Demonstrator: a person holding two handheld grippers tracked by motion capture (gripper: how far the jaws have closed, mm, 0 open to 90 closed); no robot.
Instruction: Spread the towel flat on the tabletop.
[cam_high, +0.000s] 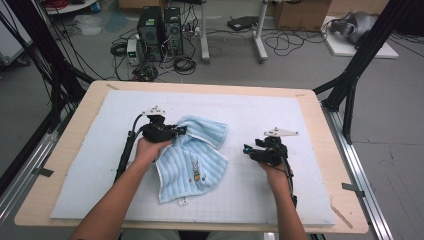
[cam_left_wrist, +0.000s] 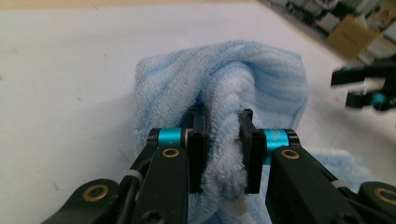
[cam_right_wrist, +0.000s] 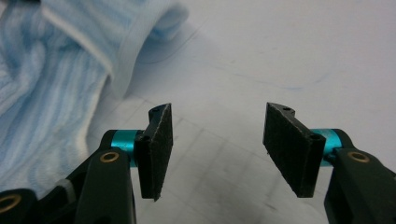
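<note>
In the high view we see a light blue striped towel (cam_high: 195, 157) lying rumpled a little left of the frame's centre, on a pale gridded mat (cam_high: 260, 107) that covers most of a light wooden table (cam_high: 70, 135); its upper part is folded over toward the right, and a small embroidered figure and a white tag show near its lower edge. The left gripper (cam_high: 181, 131) sits at the towel's upper left edge, held by the person's left hand (cam_high: 148, 149), whose forearm comes in from the bottom left of the frame; in the left gripper view we see its jaws drawn narrow and clamped on a thick bunched fold of the towel (cam_left_wrist: 224, 98), the terry cloth bulging between the two pads and rising above them in the middle of the frame. The right gripper (cam_high: 246, 149) lies right of centre in the high view, apart from the towel and pointing toward it, held by the right hand (cam_high: 274, 170); in the right gripper view we see its jaws spread wide over bare mat (cam_right_wrist: 280, 56), holding nothing, with the towel (cam_right_wrist: 60, 88) and its white hem in the upper left of that frame. Beyond the table's far edge, at the top of the high view, we see computer towers (cam_high: 160, 27) and loose cables (cam_high: 290, 42) on the grey floor.
</note>
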